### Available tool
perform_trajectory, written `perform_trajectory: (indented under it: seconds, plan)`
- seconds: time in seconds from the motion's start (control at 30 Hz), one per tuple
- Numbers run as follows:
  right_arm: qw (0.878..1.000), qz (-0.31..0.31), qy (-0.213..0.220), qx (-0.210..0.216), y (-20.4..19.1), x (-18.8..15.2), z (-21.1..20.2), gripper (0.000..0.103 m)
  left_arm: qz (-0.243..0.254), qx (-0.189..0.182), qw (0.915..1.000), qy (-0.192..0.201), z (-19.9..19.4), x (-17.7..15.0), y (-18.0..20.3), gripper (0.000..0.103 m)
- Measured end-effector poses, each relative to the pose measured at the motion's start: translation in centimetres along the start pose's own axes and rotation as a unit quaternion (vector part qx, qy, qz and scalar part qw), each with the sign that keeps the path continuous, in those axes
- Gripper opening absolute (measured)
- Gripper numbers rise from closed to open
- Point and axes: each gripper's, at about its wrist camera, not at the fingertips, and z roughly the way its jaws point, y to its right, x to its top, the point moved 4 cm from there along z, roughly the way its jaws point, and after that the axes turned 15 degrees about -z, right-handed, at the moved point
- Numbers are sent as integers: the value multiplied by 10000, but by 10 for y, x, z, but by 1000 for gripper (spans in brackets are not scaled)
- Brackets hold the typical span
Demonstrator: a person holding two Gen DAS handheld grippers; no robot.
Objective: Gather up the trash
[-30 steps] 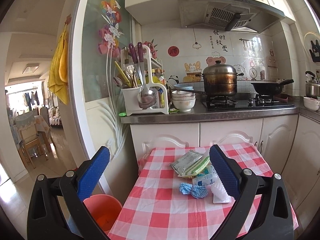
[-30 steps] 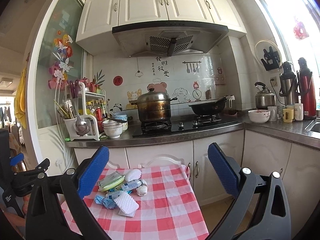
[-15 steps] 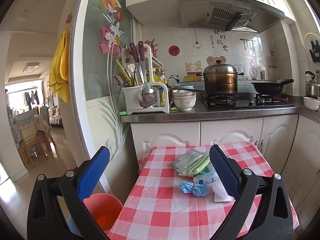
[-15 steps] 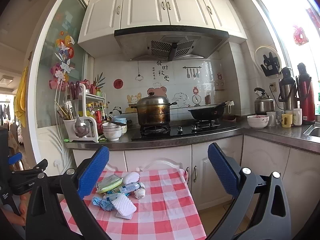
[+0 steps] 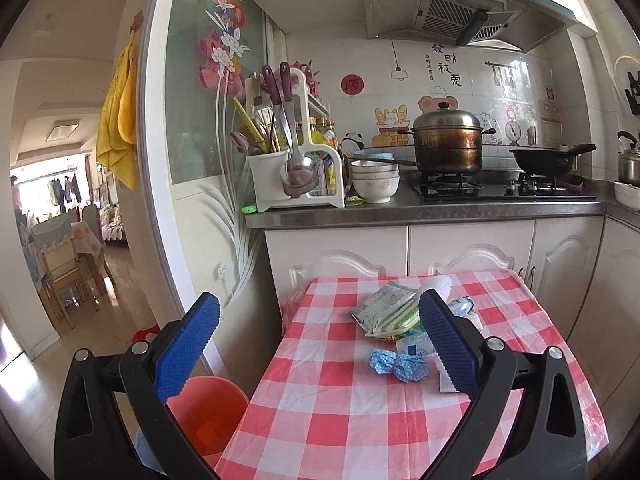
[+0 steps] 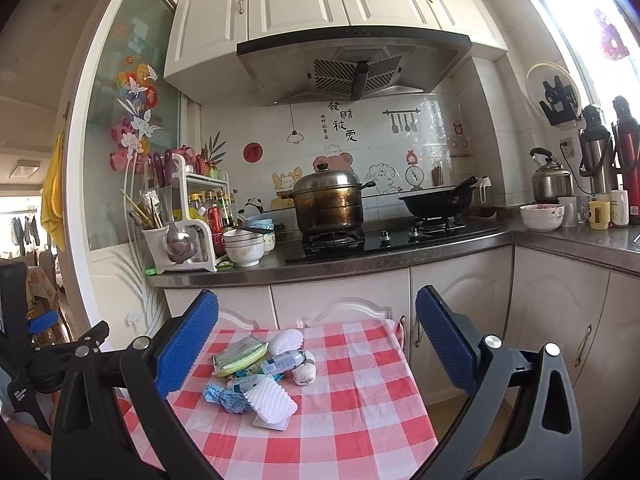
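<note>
My left gripper [image 5: 320,336] hangs spread wide and empty above the checked table [image 5: 360,420], and my right gripper [image 6: 318,334] is spread and empty too. The trash pile [image 6: 260,376] sits mid-table: green-white packets [image 5: 384,310], a crumpled blue wrapper [image 5: 398,365], white foam sleeve [image 6: 272,402]. An orange bucket [image 5: 208,416], possibly the bin, stands beside the table's left edge.

— What sort of room is it?

— A kitchen: white wall cupboards [image 6: 320,0] over a steel range hood [image 6: 352,64], and a tiled wall [image 6: 400,144] with cartoon stickers.

— And lower down?

— A grey worktop [image 6: 400,260] on white base cupboards [image 6: 340,304], turning the corner at the right.

— Light?

— Daylight from a window [image 6: 592,20] at the right. At the left, a frosted glass panel [image 5: 200,92] with flower decals, then a doorway onto a glossy pale floor [image 5: 100,320].
</note>
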Motion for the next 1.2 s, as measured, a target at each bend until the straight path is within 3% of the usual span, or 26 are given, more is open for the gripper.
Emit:
perform_trajectory:
  seconds: [0.7, 1.0, 1.1, 1.2]
  plan:
    - [9968, -105, -639, 462, -23, -27, 45, 99, 39, -77, 9995, -296, 27, -17, 3, 98]
    - [9872, 139, -1297, 921, -40, -61, 88, 99, 16, -148, 9964, -840, 67, -46, -6, 98]
    - [9808, 195, -1569, 1145, -49, -78, 107, 99, -79, -275, 9935, -1103, 83, -60, -12, 98]
    - [9713, 327, -1807, 1511, -56, -96, 126, 99, -341, -640, 9866, -1462, 102, -76, -20, 98]
